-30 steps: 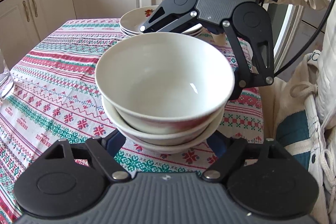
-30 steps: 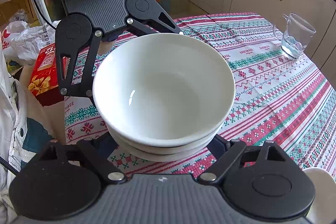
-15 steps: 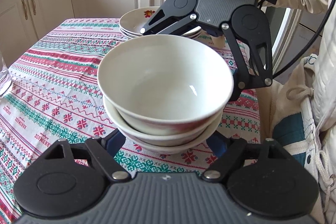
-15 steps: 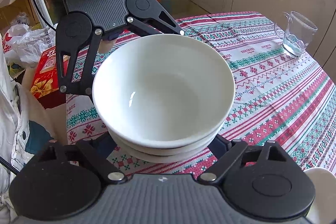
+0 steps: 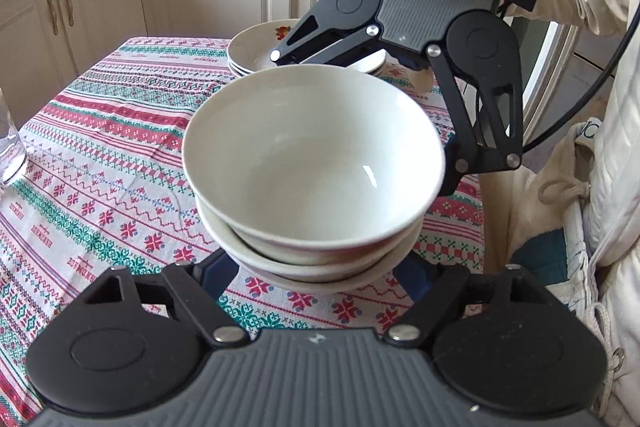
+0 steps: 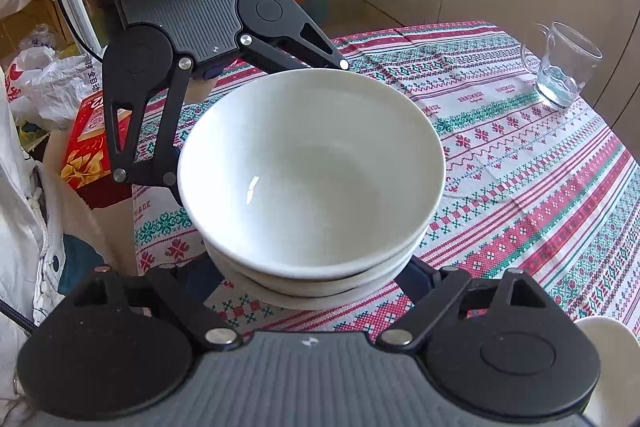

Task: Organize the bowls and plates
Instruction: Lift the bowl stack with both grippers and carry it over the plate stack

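A stack of bowls at frame centre is clamped from opposite sides by the left gripper and the right gripper, above the tablecloth.

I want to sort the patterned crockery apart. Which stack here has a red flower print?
The stack of plates at the far table edge, behind the tongs; its top plate carries a red flower. The stacked bowls look plain white inside.
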